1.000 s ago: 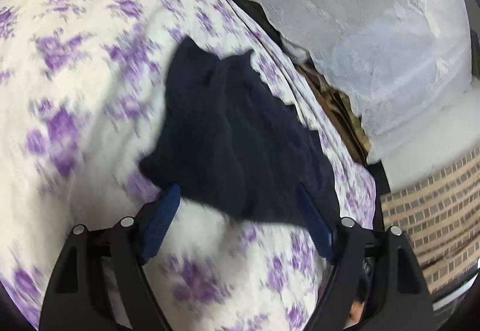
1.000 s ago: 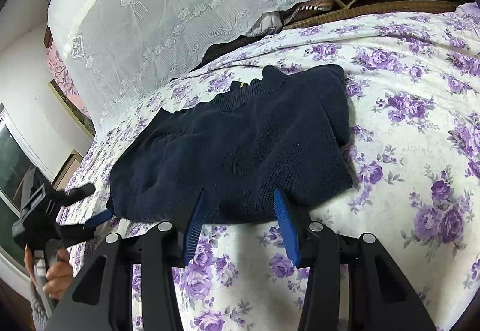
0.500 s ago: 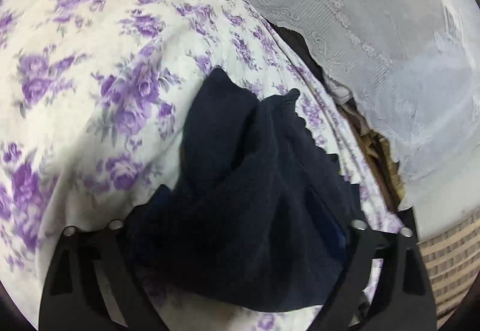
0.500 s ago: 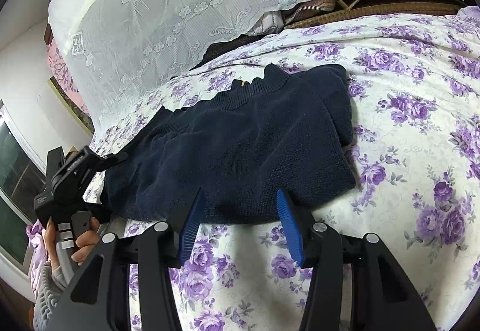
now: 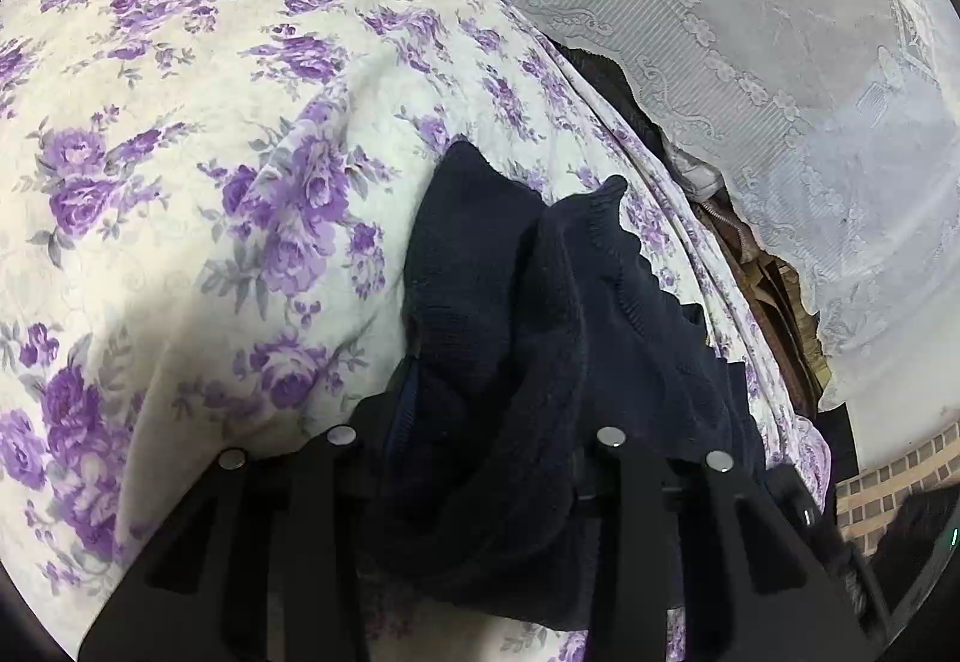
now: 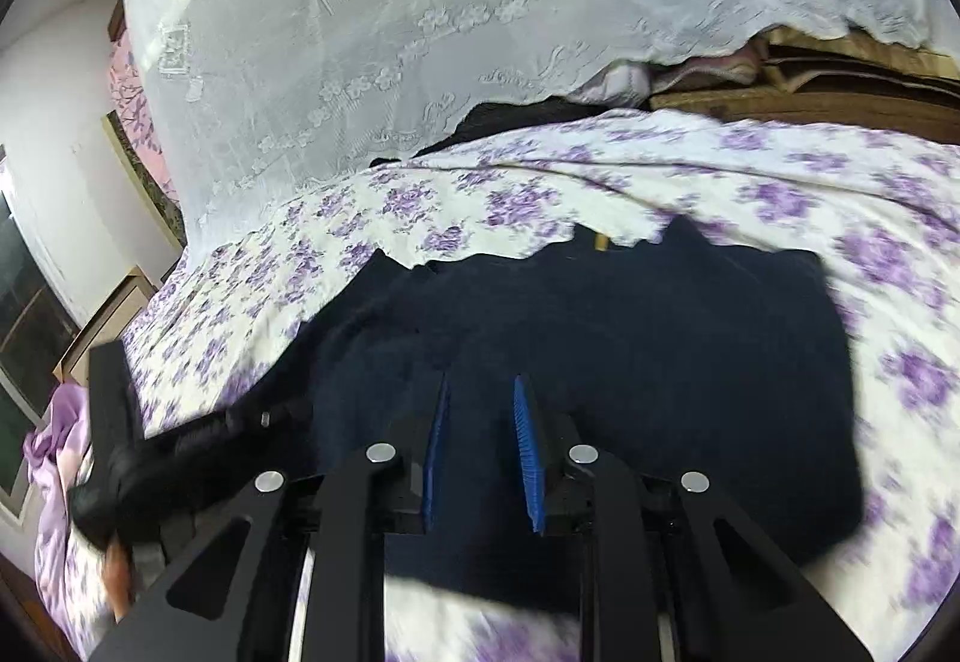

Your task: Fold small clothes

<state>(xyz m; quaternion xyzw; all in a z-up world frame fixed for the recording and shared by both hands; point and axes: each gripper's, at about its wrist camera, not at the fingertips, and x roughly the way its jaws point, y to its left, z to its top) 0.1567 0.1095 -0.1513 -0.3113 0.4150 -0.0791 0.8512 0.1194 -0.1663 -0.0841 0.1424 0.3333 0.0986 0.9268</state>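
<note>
My left gripper (image 5: 480, 422) is closing on a bunched hem of the navy sweater (image 5: 540, 314) on the floral bedspread (image 5: 180, 182); my right gripper (image 6: 480, 422), jaws narrowing over bare knit, pinches nothing yet. The thick knit could slip free if I lift early. The sweater looks rumpled, partly folded.

My left view is sharp and evenly lit, with a soft shadow across the bedsheet (image 5: 180, 254). My right view is smeared by motion blur, worst on the sheet's flowers. Both bend and darken at the rim.
</note>
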